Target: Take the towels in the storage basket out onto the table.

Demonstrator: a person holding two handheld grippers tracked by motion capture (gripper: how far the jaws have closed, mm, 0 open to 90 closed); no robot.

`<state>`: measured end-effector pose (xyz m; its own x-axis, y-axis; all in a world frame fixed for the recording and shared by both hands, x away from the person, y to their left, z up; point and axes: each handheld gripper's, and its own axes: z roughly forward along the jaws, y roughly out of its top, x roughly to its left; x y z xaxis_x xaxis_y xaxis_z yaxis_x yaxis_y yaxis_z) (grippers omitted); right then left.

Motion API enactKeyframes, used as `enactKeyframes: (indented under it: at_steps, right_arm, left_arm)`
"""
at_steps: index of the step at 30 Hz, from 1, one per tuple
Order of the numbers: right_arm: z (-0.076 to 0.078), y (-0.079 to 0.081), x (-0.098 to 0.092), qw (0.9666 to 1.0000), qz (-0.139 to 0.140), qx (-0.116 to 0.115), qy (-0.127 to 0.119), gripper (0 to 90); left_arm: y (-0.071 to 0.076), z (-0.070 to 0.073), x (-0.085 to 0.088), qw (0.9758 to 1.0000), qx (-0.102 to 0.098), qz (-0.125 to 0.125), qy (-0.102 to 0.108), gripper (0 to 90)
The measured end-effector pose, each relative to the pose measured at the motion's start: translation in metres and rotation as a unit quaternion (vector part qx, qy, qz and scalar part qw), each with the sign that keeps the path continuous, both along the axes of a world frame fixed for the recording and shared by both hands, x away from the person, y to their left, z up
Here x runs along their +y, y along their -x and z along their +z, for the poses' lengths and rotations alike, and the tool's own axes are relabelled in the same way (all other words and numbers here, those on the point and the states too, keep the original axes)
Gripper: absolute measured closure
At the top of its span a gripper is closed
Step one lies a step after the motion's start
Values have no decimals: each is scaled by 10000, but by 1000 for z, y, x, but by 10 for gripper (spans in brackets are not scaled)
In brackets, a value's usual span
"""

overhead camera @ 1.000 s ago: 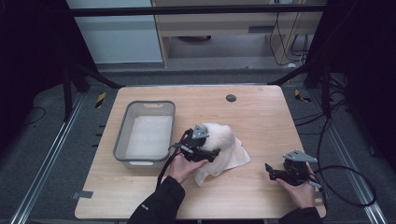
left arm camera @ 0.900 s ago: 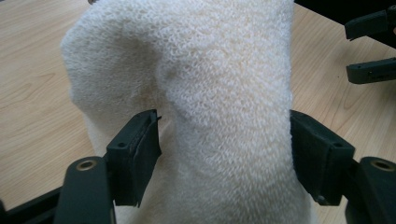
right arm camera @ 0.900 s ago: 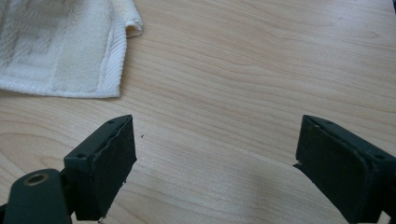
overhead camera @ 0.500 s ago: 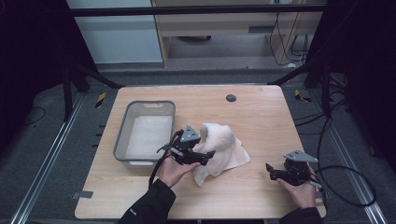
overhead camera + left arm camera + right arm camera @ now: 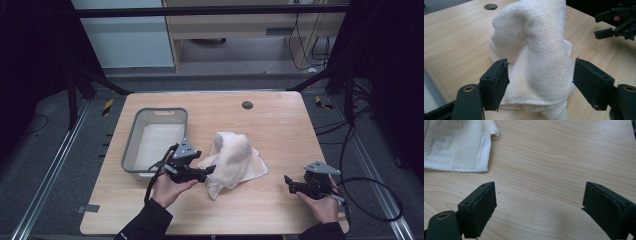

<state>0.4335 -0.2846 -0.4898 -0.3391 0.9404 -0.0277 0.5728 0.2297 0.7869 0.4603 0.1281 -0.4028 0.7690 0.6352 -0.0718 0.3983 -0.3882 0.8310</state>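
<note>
A crumpled white towel [image 5: 234,157] lies heaped in the middle of the wooden table [image 5: 280,125]. My left gripper [image 5: 209,172] is at the towel's left edge and stands open, its jaws on either side of the towel's [image 5: 539,57] near fold without closing on it. My right gripper [image 5: 288,183] rests open near the table's front right, well apart from the towel. In the right gripper view the towel's hemmed corner [image 5: 461,145] lies at the upper left, with bare wood between the jaws. The right gripper [image 5: 617,25] also appears far off in the left gripper view.
A grey plastic bin [image 5: 150,142] stands on the left half of the table, just behind my left hand. A round cable hole [image 5: 247,105] sits near the table's back edge. The right gripper's cable [image 5: 380,195] loops off the table's right side.
My left gripper has drawn back toward the front left, from on top of the towel to its left edge. The towel stays heaped. The right gripper has barely moved.
</note>
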Motion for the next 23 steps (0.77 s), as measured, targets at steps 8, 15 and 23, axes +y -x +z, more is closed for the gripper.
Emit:
enactKeyframes:
  at_steps: [8,15,23]
  right_arm:
    - [0,0,0,10000,15,7,11,119]
    - [0,1,0,10000,-4,17,-14,119]
    - [0,1,0,10000,-13,33,0,118]
  left_arm:
    - [14,-4,26,10000,17,74,37,362]
    - [27,-13,49,9999,57,160,-32,409]
    - [41,-23,69,9996,132,255,71,447]
